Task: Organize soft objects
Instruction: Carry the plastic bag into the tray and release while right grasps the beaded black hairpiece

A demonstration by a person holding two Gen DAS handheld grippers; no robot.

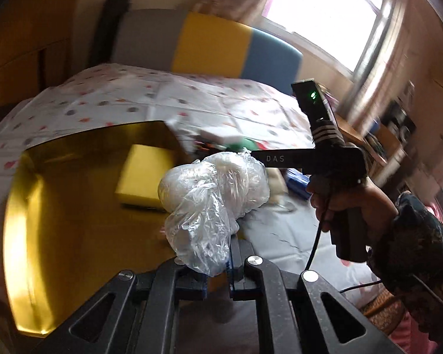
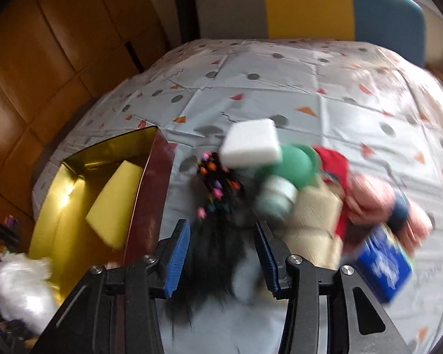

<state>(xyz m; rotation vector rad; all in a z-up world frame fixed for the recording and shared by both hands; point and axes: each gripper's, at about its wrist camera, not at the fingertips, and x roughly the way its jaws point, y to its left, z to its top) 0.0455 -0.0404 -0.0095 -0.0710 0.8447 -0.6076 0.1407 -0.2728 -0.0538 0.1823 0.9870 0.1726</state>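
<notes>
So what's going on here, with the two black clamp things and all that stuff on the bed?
A person is sorting soft things into a gold-lined box. The left gripper is shut on a clear plastic bag of white stuff, held by the box's edge. A yellow sponge already lies inside. The right gripper is open, its fingers either side of a black hairy item in the pile, beside a white sponge. The pictures are blurred.
</notes>
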